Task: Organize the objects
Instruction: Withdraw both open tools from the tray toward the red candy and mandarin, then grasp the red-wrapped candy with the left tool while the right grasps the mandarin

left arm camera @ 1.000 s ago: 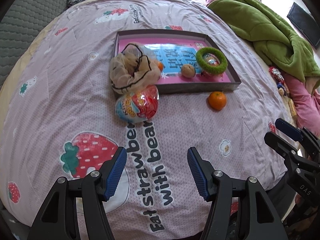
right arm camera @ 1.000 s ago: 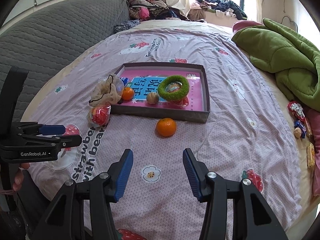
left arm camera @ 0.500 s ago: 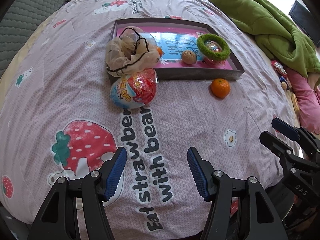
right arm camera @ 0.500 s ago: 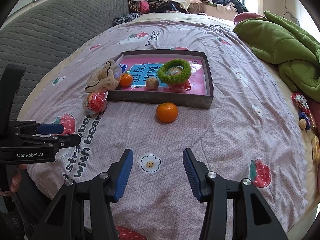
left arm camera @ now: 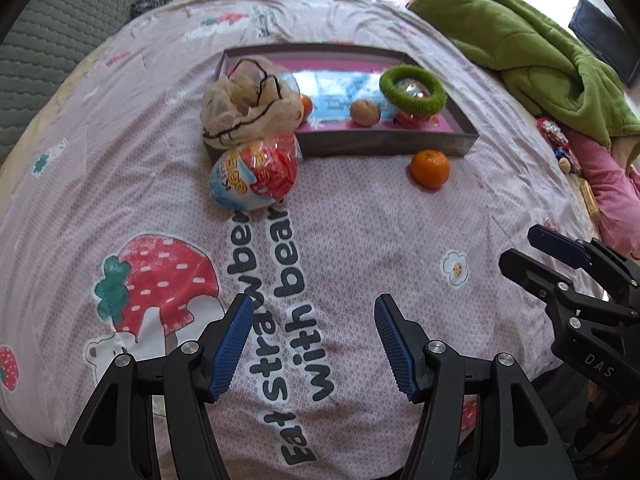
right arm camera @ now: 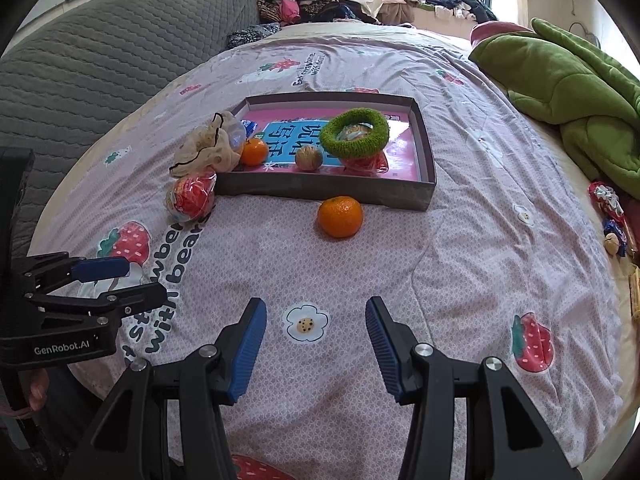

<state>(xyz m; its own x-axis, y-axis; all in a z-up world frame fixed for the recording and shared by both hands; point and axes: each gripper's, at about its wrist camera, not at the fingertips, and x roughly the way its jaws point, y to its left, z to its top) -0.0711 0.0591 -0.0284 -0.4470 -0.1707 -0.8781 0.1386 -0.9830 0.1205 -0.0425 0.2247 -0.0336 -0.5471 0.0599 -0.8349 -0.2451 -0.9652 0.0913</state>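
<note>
A round orange mandarin lies on the bed's pink strawberry-print cover, just in front of the shallow grey box, with a red-and-blue foil-wrapped egg at the box's left corner. Inside the box sit a second mandarin, a walnut, a fuzzy green ring and a beige mesh pouch draped over its corner. The left hand-held gripper and the right hand-held gripper both hang above the cover, jaws apart and empty.

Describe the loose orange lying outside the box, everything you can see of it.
The loose orange is a small, round mandarin with glossy, dimpled orange peel, whole and unpeeled. It rests on the pink strawberry-print bedsheet just in front of the grey box's near wall, close to it, though contact cannot be told. Nothing else touches it; both hand-held grippers are well short of it.
</note>
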